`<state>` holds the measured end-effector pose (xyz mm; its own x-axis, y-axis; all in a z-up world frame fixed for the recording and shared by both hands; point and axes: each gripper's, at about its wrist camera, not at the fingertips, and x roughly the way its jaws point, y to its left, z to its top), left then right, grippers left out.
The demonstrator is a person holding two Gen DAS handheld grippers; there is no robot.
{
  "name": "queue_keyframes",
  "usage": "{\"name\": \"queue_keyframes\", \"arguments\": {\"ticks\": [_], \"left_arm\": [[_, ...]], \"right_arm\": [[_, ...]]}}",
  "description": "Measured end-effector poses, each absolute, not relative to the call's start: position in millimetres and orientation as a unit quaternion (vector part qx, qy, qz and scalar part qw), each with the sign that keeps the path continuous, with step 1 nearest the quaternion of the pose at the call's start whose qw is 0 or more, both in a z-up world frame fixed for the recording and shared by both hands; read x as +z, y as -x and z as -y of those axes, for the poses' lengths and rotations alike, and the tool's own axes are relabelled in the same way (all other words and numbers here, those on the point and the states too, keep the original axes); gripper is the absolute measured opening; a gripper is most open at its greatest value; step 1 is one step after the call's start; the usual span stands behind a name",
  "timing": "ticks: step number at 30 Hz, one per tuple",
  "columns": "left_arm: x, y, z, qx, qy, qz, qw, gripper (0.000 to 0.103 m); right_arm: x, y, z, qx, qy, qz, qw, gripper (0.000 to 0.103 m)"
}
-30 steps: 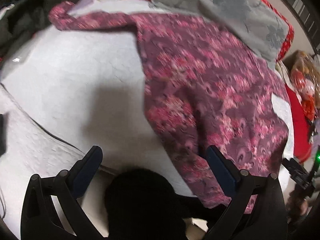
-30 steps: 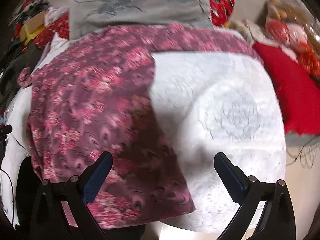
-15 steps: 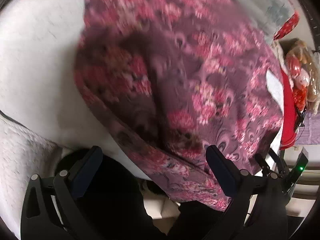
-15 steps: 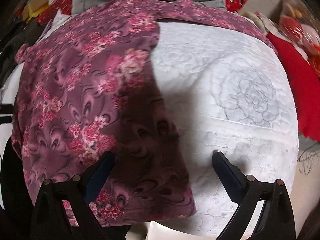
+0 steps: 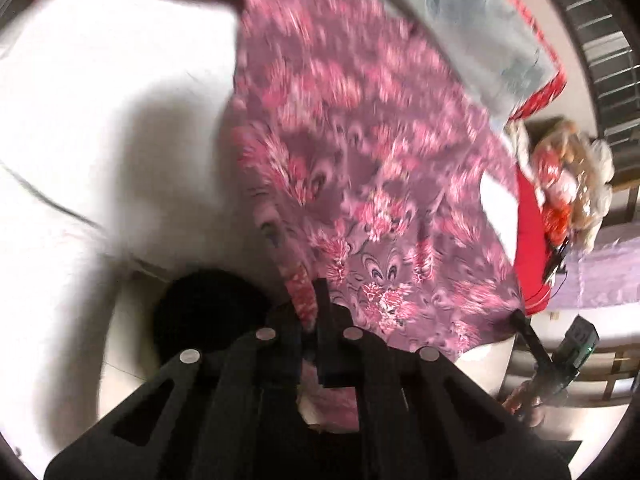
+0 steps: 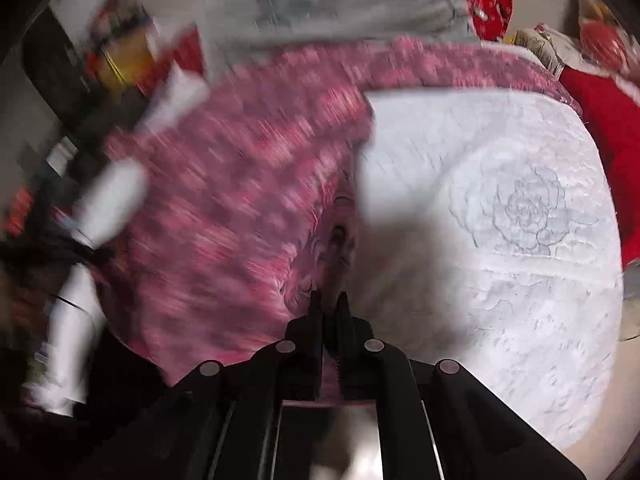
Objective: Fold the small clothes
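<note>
A pink and purple flowered garment (image 5: pixel 360 168) lies spread over a white quilted bedcover (image 5: pixel 100 128), its near hem hanging toward both cameras. The left gripper (image 5: pixel 310 300) has just closed, and its fingers now pinch the hem at the garment's near left corner, with the cloth passing between them. The right gripper (image 6: pixel 330 304) has likewise just closed, and its two fingers are clamped together on the garment's near right edge, a fold of flowered cloth rising straight out from between the tips. In the right wrist view the garment (image 6: pixel 240 184) covers the left half of the bed, while the bare bedcover (image 6: pixel 500 240), stitched with a large rose pattern, fills the right half. No container shows clearly in either view. Behind the garment a grey cloth (image 5: pixel 480 28) with a darker flower print lies across the far side of the bed, touching or overlapping the garment's far edge. To the right of the bed there is red fabric (image 5: pixel 528 240), and beyond it a crinkled clear bag (image 5: pixel 568 184) with red and tan things inside, too blurred to tell apart. A round black shape (image 5: pixel 208 312) sits low beside the left gripper. Both views are streaked with motion blur.
</note>
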<state>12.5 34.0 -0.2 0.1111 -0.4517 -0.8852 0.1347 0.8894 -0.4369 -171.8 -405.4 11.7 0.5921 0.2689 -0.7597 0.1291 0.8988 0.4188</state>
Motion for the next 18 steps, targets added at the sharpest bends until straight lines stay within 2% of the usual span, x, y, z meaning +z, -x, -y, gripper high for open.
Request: {"name": "queue_keyframes", "arguments": {"ticks": [3,5,10,14,15,17,18], "left_arm": [[10.4,-5.3,-58.8,-0.174,0.112,-0.624,0.754,0.003],[-3.7,-2.4,-73.1,-0.150,0.106,-0.631,0.754,0.003],[-52.0,4.4,-85.2,-0.093,0.085,-0.683,0.720,0.005],[-32.3,2.9,-94.1,-0.085,0.065,-0.657,0.746,0.006],[-18.6,-2.5,-93.6,-0.089,0.060,-0.638,0.762,0.009],[1.8,-18.0,-82.6,-0.105,0.054,-0.607,0.786,0.027],[11.3,-26.9,-71.7,-0.109,0.047,-0.588,0.800,0.047]], "right_arm": [[39.1,188.5,413.0,0.049,-0.256,-0.411,0.874,0.004],[32.5,195.5,418.7,0.038,-0.266,-0.416,0.869,0.004],[-30.6,196.3,423.8,-0.007,-0.280,-0.496,0.822,0.004],[-54.4,189.5,422.7,-0.032,-0.258,-0.551,0.793,0.005],[-47.0,187.9,427.0,-0.029,-0.259,-0.539,0.801,0.008],[-24.7,180.3,440.7,-0.036,-0.267,-0.502,0.822,0.010],[-11.0,172.0,455.6,-0.047,-0.274,-0.479,0.833,0.011]]}}
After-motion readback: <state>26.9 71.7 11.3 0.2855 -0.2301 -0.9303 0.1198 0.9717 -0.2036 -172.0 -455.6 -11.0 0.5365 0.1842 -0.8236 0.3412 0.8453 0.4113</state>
